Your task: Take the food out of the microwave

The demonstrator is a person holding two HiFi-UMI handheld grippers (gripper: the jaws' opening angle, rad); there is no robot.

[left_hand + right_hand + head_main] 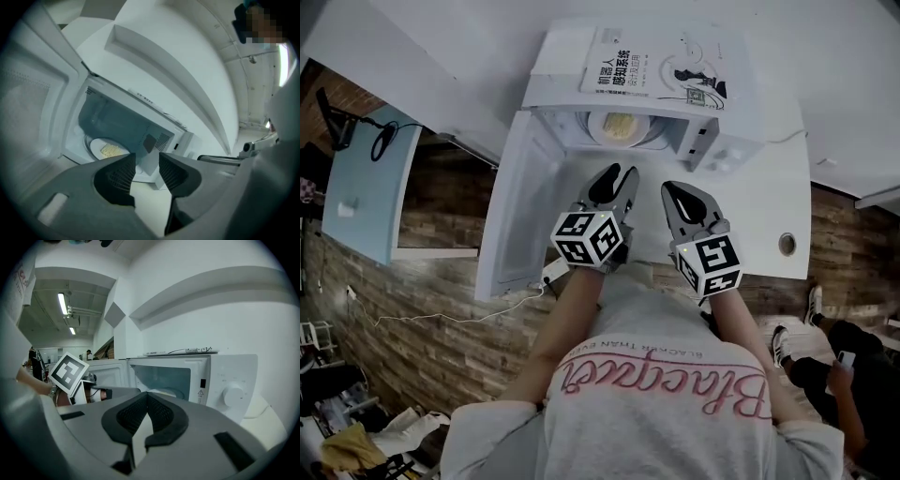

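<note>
Left gripper (619,174) first: jaws spread wide, nothing between them, hovering just in front of the microwave (741,141), whose door (511,220) hangs open on its left side. Inside the microwave, the food (110,150) sits on a white plate (96,142), untouched. Right gripper (146,397) is level with it, in front of the microwave's opening, tips pressed together, empty. A book (656,61) lies on the microwave's top.

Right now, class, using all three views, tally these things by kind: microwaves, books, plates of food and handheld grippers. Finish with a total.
Microwave: 1
Book: 1
Plate of food: 1
Grippers: 2, the left gripper and the right gripper
Total: 5
</note>
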